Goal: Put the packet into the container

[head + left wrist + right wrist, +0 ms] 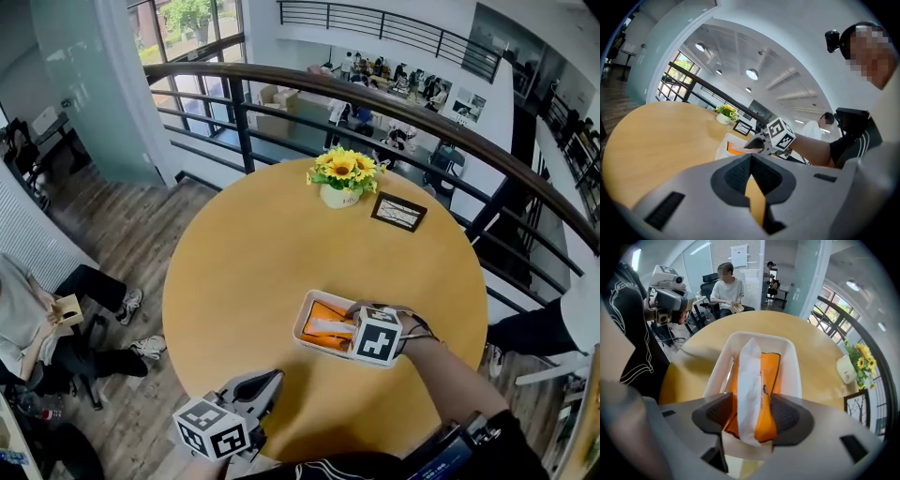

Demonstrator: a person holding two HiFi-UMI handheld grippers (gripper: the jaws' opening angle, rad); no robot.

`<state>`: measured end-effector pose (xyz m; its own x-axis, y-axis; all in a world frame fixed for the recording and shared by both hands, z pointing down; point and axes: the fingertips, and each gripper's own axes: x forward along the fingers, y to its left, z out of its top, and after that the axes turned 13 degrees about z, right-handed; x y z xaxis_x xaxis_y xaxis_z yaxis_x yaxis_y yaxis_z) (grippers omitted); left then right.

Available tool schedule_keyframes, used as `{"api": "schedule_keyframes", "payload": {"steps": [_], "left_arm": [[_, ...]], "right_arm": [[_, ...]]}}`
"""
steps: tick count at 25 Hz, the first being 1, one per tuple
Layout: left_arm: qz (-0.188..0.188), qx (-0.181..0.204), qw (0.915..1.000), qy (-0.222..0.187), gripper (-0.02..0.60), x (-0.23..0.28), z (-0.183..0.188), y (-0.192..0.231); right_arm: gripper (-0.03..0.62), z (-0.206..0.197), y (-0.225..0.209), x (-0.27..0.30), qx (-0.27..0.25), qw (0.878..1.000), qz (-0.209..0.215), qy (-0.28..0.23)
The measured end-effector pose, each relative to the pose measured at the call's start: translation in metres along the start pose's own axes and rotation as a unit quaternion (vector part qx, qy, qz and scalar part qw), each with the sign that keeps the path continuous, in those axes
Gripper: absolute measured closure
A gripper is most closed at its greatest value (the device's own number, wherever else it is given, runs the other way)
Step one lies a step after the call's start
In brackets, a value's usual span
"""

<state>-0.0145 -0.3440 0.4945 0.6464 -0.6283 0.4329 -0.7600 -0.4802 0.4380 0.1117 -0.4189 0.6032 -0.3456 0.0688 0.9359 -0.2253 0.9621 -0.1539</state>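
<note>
Now the right gripper (750, 417) hangs over the white container (793, 363) on the round wooden bench (234, 272), its fingers (787, 416) spread wide and released. The orange and white packet (759, 394) lies inside the container, between those fingers, unsqueezed. The left gripper (750, 158) hovers near the bench edge, fingers clenched together on nothing.

I can read only one word: "Life", in dark letters on the white flower pot (845, 370) near the far edge of the table (820, 345). The sheet (739, 255) on the wall is too small for me to read.
</note>
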Motion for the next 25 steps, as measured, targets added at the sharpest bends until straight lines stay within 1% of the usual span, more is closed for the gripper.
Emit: {"api": "schedule_keyframes", "payload": {"steps": [1, 4, 7, 10, 12, 13, 15, 17, 19, 20, 22, 25], "left_arm": [[-0.002, 0.000, 1.0000, -0.001, 0.577, 0.000, 0.000, 0.000], [-0.006, 0.002, 1.0000, -0.002, 0.577, -0.001, 0.000, 0.000], [-0.010, 0.005, 0.9999, -0.002, 0.577, -0.003, -0.001, -0.002], [-0.018, 0.016, 0.9997, -0.007, 0.577, -0.008, 0.003, -0.008], [-0.025, 0.027, 0.9992, -0.012, 0.577, -0.012, 0.006, -0.013], [-0.028, 0.034, 0.9989, -0.016, 0.577, -0.015, 0.007, -0.016], [-0.032, 0.044, 0.9983, -0.022, 0.577, -0.020, 0.009, -0.021], [-0.041, 0.040, 0.9979, -0.028, 0.577, -0.024, 0.014, -0.027], [-0.056, 0.035, 0.9973, -0.033, 0.577, -0.030, 0.023, -0.037], [-0.062, 0.038, 0.9967, -0.037, 0.577, -0.034, 0.027, -0.044], [-0.073, 0.046, 0.9953, -0.043, 0.577, -0.046, 0.033, -0.058], [-0.103, 0.041, 0.9927, -0.049, 0.577, -0.061, 0.031, -0.076]], "right_arm": [[0.344, -0.001, -0.001, -0.002, 0.002, 1.000, -0.008, -0.006], [0.344, -0.001, -0.006, -0.018, 0.021, 0.998, -0.046, -0.040], [0.344, -0.002, -0.012, -0.045, 0.050, 0.990, -0.093, -0.094], [0.344, 0.005, -0.005, -0.082, 0.066, 0.973, -0.143, -0.167], [0.345, 0.011, 0.011, -0.105, 0.062, 0.960, -0.172, -0.214], [0.345, 0.014, 0.022, -0.115, 0.062, 0.953, -0.178, -0.238], [0.347, 0.022, 0.046, -0.130, 0.079, 0.936, -0.176, -0.295], [0.359, 0.027, 0.069, -0.145, 0.109, 0.911, -0.180, -0.354], [0.445, 0.031, 0.093, -0.161, 0.127, 0.886, -0.198, -0.399], [0.477, 0.033, 0.106, -0.169, 0.133, 0.876, -0.201, -0.417], [0.530, 0.034, 0.133, -0.177, 0.146, 0.856, -0.196, -0.454], [0.586, 0.027, 0.167, -0.174, 0.168, 0.823, -0.197, -0.505]]}}
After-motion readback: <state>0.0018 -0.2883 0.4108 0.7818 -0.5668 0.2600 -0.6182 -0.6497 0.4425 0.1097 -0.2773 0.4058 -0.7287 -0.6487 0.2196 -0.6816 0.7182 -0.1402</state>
